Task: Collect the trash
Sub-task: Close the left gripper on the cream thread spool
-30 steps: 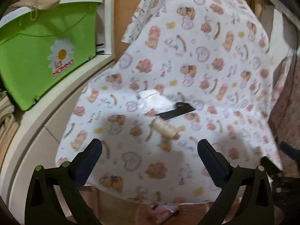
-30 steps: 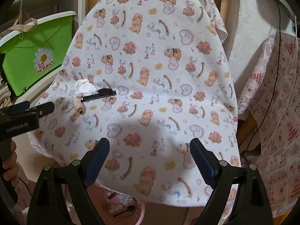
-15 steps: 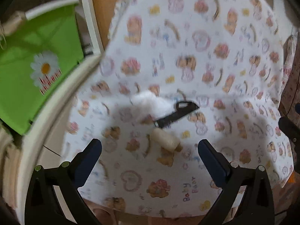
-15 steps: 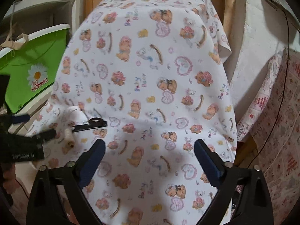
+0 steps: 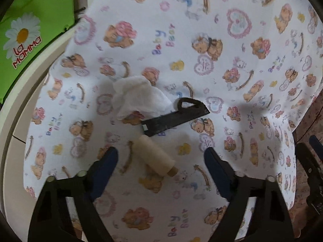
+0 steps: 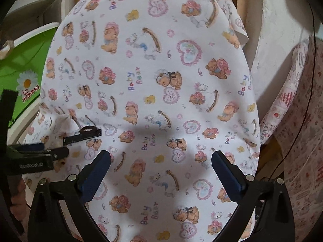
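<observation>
Three items uncollected on tabletop cloth (image 5: 232, 30): cream spool (image 5: 155, 156) between fingers of left claw (image 5: 160, 157) — jaws closing, pads not yet touching; black cutter (image 5: 175, 119) and crumpled tissue (image 5: 139, 99) just beyond. Right claw (image 6: 161, 162) spread, empty, over bare cloth. Green bin (image 5: 38, 30) far left; nothing blocking.

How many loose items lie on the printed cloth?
3: a white tissue, a black tool touching its right edge, and a cream spool just below the tool. More may be hidden outside the views.
</observation>
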A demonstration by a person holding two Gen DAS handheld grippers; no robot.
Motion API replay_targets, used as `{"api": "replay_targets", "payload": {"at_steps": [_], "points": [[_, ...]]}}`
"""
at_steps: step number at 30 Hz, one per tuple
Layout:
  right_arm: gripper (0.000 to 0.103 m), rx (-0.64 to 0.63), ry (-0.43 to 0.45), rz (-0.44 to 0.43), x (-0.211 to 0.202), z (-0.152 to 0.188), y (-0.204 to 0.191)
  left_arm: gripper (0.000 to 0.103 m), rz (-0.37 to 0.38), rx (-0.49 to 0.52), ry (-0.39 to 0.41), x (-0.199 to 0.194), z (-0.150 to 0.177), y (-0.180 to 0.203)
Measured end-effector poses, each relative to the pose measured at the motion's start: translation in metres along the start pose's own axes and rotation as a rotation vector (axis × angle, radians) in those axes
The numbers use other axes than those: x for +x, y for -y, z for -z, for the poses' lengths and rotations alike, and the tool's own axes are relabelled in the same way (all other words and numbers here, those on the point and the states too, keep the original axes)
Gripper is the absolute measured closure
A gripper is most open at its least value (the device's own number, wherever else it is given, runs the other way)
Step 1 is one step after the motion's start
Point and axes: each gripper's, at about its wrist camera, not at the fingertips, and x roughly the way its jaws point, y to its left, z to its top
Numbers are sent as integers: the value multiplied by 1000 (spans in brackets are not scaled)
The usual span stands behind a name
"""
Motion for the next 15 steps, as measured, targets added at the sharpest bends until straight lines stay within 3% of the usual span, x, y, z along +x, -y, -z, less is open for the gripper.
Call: {"api": "replay_targets", "payload": {"at_steps": [2, 5, 10, 15], "points": [[2, -7, 1, 15, 1, 0, 0, 50, -16, 13, -23, 6, -2, 5], [2, -44, 7, 48, 3, -2, -4, 67, -37, 32, -27, 9, -2, 10], [2, -44, 5, 49, 3, -2, -2, 75, -16, 18, -45, 7, -1, 7], [2, -49, 6, 65, 2, 0, -1, 80, -19, 50, 1, -16, -1, -1]]}}
